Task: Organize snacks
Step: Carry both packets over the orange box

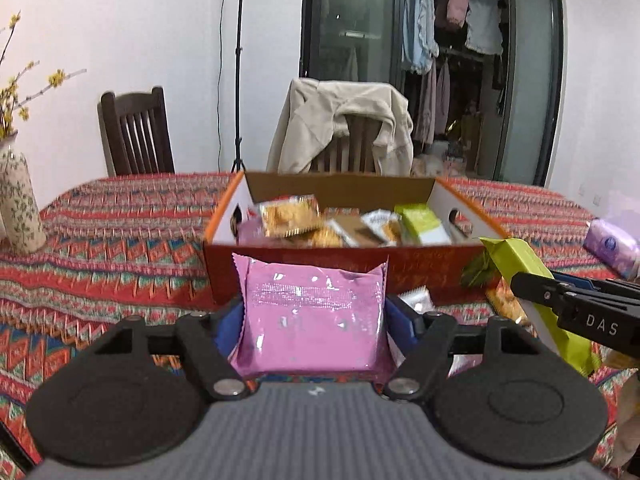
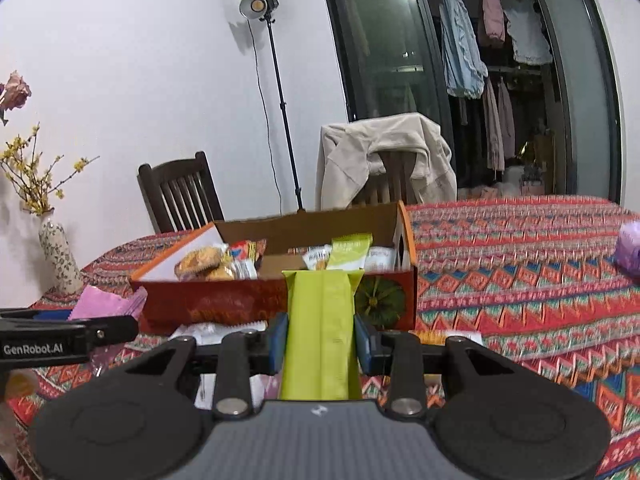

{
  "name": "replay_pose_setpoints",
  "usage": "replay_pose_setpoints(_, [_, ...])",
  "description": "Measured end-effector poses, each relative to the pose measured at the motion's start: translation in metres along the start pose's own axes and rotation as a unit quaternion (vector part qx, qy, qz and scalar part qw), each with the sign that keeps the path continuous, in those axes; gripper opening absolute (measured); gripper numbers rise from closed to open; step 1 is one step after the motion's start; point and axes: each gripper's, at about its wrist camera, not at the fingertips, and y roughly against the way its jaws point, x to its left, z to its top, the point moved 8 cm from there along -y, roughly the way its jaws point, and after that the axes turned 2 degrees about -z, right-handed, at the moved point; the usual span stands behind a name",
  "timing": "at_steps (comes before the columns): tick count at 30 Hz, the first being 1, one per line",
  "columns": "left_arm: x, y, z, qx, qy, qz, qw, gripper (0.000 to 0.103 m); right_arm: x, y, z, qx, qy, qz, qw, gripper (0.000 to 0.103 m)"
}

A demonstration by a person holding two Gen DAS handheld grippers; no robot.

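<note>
Up front in the left wrist view, our left gripper is clamped on a shiny pink packet, crinkled, held just before the cardboard box. Only this view shows the tissue pack clearly at the right. From the right wrist view, our right gripper is clamped on a long green packet, also short of the box. Only here do we see the lamp. Biscuit packets and a green-and-white pack lie inside the box.
</note>
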Motion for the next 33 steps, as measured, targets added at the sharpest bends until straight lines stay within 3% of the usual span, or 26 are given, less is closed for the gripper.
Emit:
replay_pose_setpoints(18, [-0.01,-0.026,0.076,-0.035,0.011,-0.014,0.9992,0.073,0.018,-0.015,0.072,-0.045,0.021,0.001,0.999,0.034])
replay_pose_setpoints(33, [-0.008,-0.091,0.114,-0.036,0.039,0.004,0.9986,0.073,0.002,-0.079,0.11,-0.047,0.008,-0.011,0.999,0.034])
